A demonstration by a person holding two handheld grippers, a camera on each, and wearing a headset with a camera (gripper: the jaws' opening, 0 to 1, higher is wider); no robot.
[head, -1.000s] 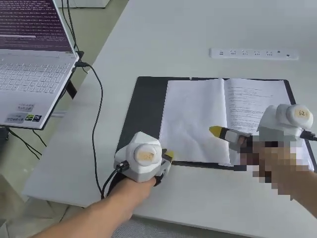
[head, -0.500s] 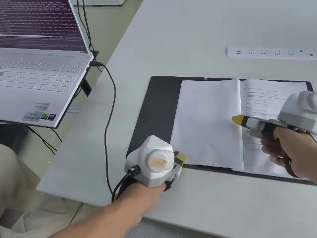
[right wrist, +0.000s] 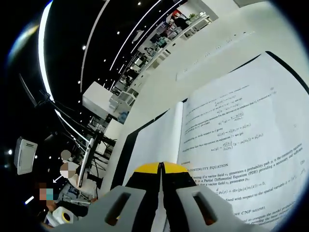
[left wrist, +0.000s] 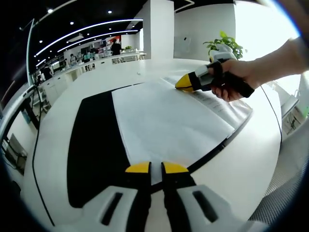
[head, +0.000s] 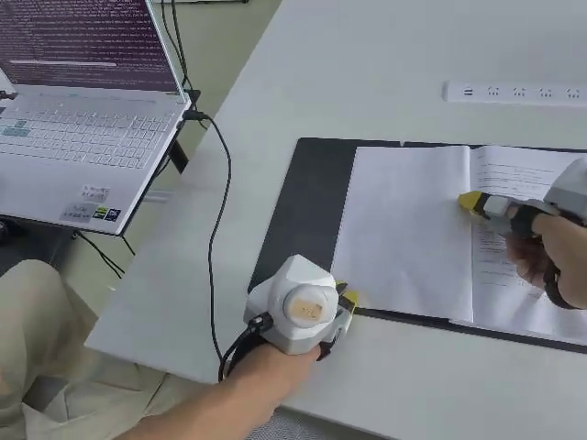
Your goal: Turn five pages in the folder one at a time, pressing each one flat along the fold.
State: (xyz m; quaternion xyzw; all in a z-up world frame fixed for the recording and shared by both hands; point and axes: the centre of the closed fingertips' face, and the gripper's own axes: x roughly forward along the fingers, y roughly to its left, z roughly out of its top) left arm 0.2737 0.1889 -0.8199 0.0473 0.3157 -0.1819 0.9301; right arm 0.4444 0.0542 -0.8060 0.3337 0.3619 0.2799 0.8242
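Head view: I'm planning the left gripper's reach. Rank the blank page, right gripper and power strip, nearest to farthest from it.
1. blank page, just beside the left gripper.
2. right gripper, across the page at the fold.
3. power strip, farthest back, to the right.

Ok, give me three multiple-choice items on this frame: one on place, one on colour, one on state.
1. Where on the folder are the right gripper's tips? A. on the bare black cover B. at the fold, between blank page and printed page C. at the far edge
2. Jaw-tip colour? A. yellow B. red C. blue
3. The left gripper's jaws? A. wide open B. half open C. shut
Answers: B, the head view shows them at the fold; A, both gripper views show yellow; C, its own view shows the tips nearly touching.
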